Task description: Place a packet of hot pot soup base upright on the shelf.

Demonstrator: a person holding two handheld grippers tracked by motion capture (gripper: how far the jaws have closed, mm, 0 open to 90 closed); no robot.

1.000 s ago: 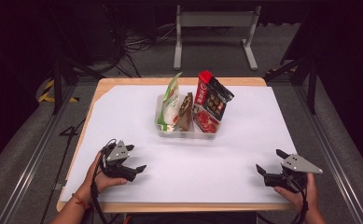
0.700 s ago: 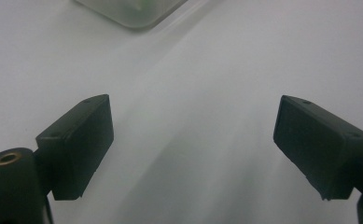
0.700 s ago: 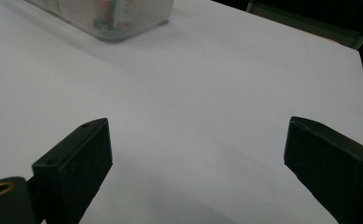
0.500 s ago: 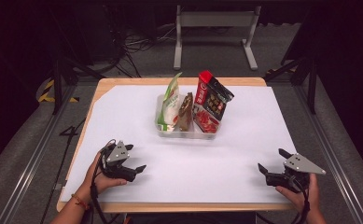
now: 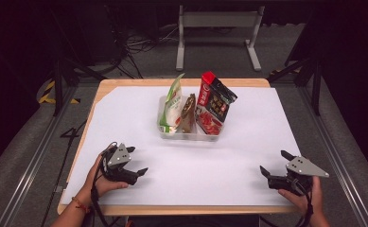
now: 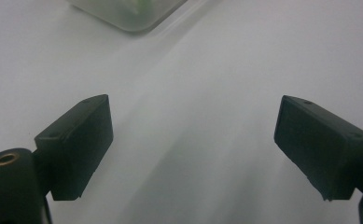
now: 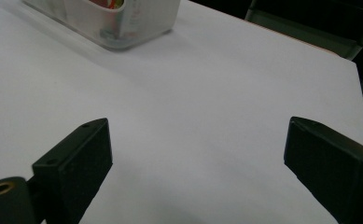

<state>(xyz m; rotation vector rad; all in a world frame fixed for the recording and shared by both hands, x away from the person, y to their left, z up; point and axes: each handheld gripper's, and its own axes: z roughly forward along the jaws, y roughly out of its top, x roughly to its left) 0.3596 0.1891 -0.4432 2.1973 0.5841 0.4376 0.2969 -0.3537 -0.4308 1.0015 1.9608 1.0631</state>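
A wooden table (image 5: 101, 90) covered by a white sheet (image 5: 248, 137) fills the frame's middle; a clear plastic tray (image 5: 191, 137) sits directly on it, centre top

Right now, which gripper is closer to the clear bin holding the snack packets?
Left. The left gripper sits just in front of the clear bin, off its left corner; the right gripper rests farther off, near the table's right front edge.

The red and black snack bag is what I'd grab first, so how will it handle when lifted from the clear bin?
The red and black snack bag is probably light and floppy: it looks like thin film and leans rather than standing straight. Its glossy surface may slip. The clear bin could shift, since both look light.
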